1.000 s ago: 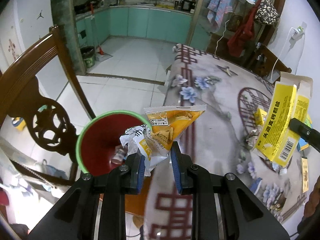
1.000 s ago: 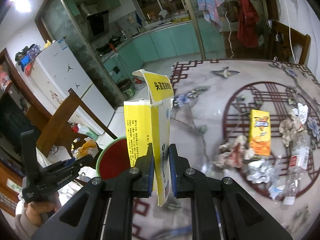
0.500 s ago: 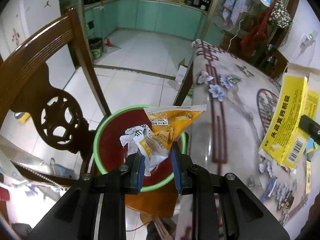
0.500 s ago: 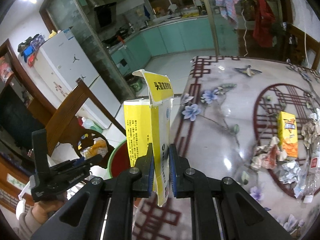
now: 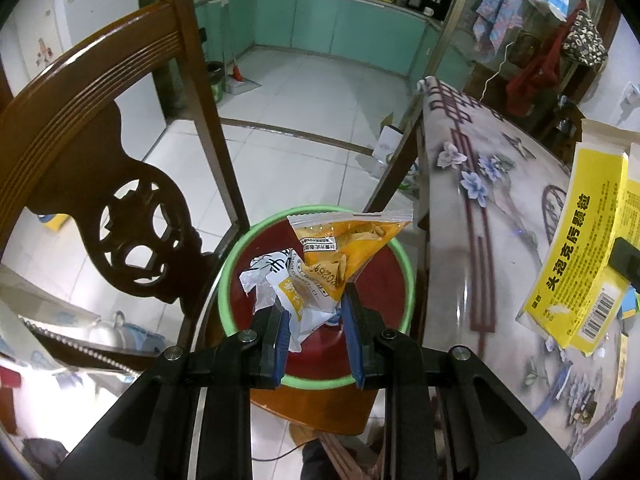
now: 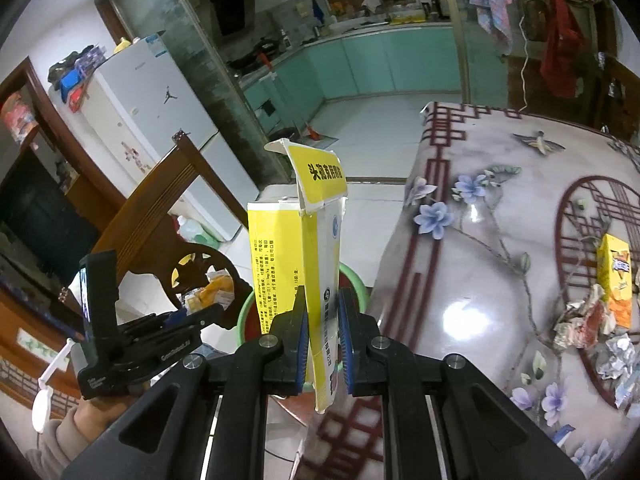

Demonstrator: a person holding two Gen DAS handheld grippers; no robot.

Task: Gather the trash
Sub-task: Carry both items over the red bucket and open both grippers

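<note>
- Two crumpled snack wrappers [image 5: 320,268], one orange and one white, are pinched between the left gripper's [image 5: 314,320] blue pads in the left wrist view, held right above a red basin with a green rim [image 5: 402,264] that sits on a wooden chair [image 5: 80,128] beside the table [image 5: 480,240].
- Right wrist view: the right gripper [image 6: 323,330] has its fingers clamped on a flattened yellow carton [image 6: 288,256], upright, at the table's [image 6: 460,280] edge near the basin [image 6: 354,280]; more litter [image 6: 588,320] lies farther along the table.
</note>
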